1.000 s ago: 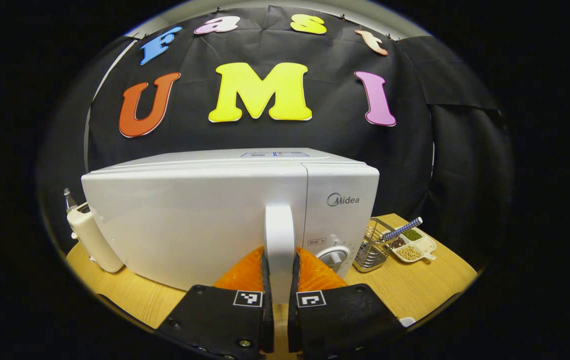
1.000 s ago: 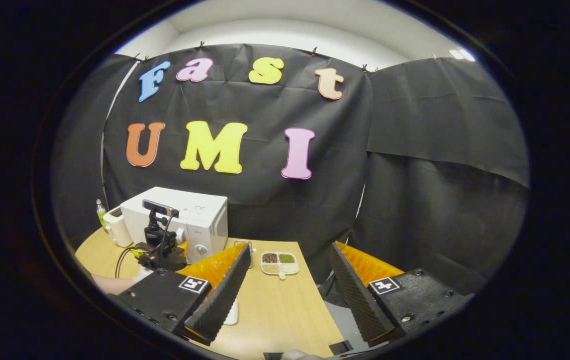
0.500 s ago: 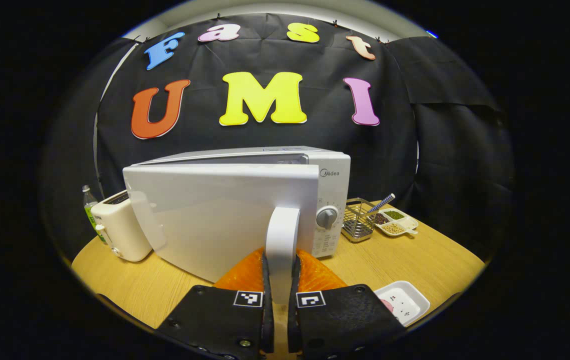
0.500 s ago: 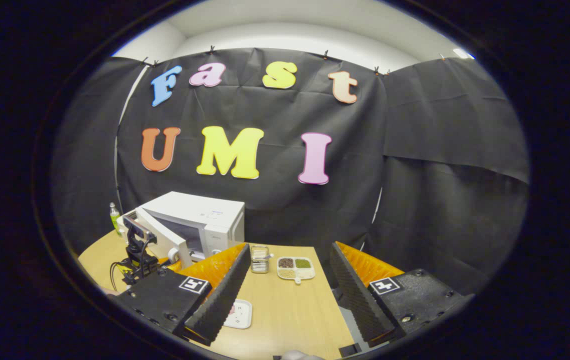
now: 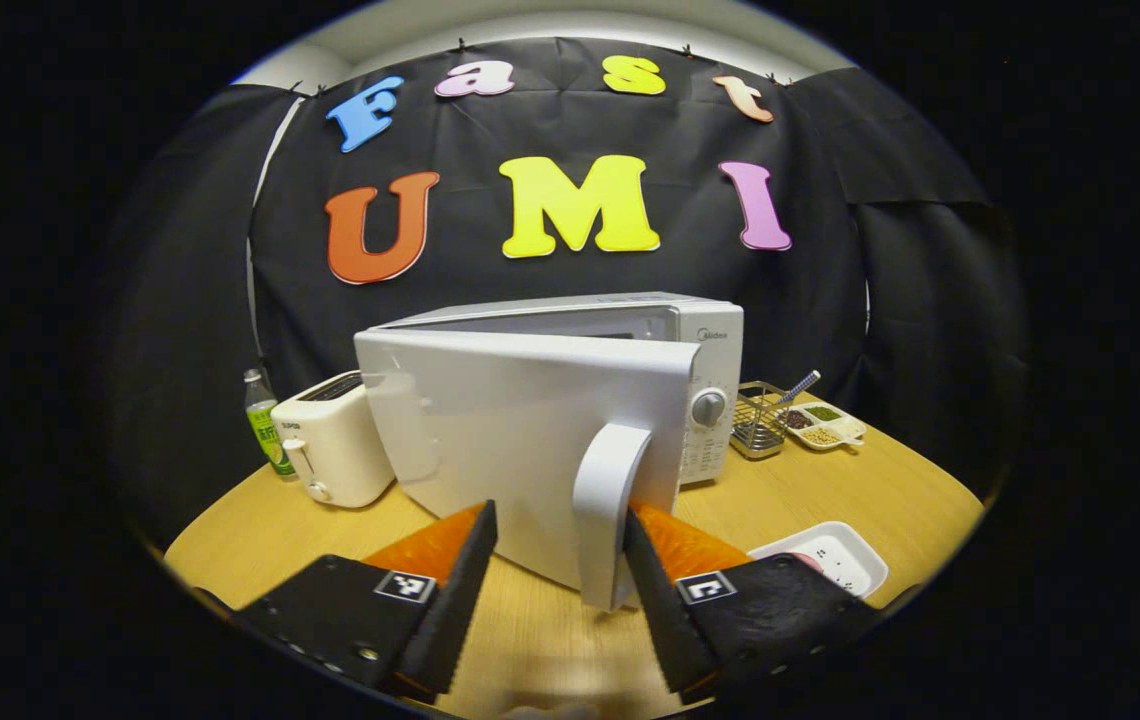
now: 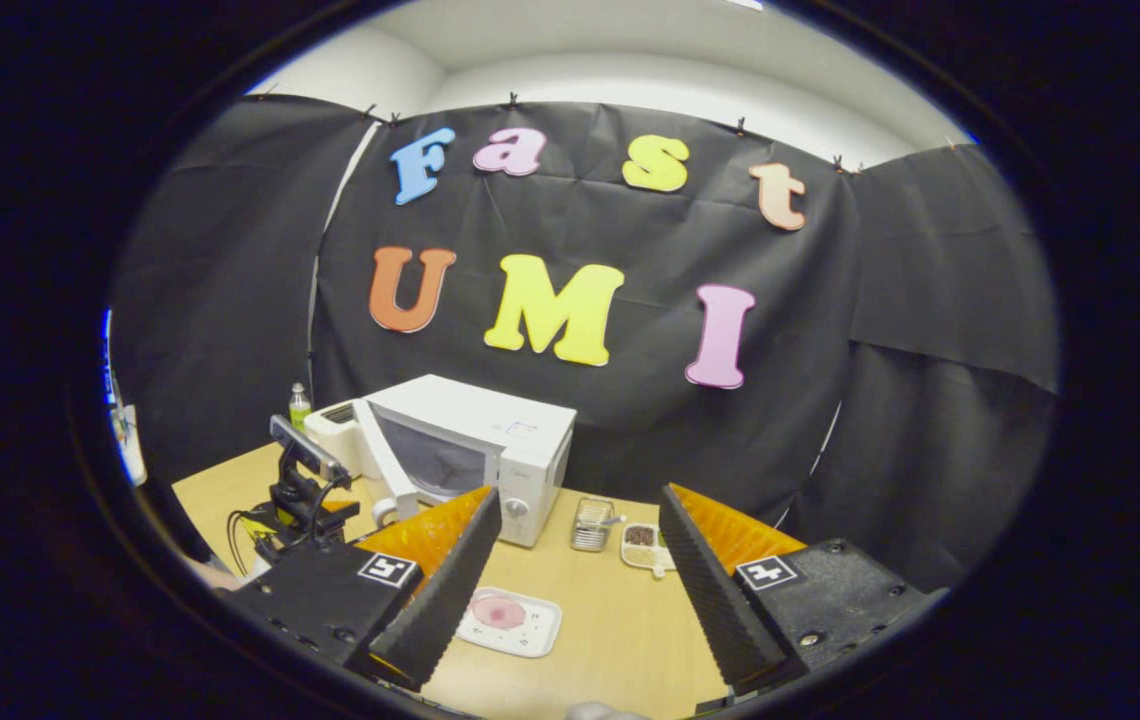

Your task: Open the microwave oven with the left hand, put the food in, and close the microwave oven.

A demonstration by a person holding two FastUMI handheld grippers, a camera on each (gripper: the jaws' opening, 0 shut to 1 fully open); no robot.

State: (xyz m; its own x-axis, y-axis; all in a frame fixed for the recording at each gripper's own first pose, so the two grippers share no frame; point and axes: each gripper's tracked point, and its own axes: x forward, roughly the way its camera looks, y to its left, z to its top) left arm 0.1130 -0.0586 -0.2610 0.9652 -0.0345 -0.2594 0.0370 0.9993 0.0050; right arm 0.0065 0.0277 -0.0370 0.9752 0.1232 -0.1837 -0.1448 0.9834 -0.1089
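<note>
The white microwave (image 5: 700,340) stands on the wooden table with its door (image 5: 520,440) swung partway out on its left hinge. My left gripper (image 5: 558,512) is open. The door's white handle (image 5: 608,510) stands between its fingers, close against the right-hand one and apart from the other. In the right gripper view the microwave (image 6: 520,440) shows its cavity (image 6: 430,462), with the left gripper (image 6: 305,505) at the door's edge. A white tray (image 6: 542,632) holding a pink round of food (image 6: 498,610) lies in front of it; the same tray (image 5: 845,555) is at lower right in the left gripper view. My right gripper (image 6: 578,495) hangs open above the table, holding nothing.
A cream toaster (image 5: 330,455) and a green-labelled bottle (image 5: 260,420) stand left of the microwave. To its right are a wire basket (image 5: 760,430) and a sectioned dish of beans (image 5: 825,425). The table's front edge (image 5: 230,560) curves close by.
The microwave door has swung further out. My left gripper, shut on the handle before, has opened. The right gripper has turned towards the microwave, bringing the food tray into its view.
</note>
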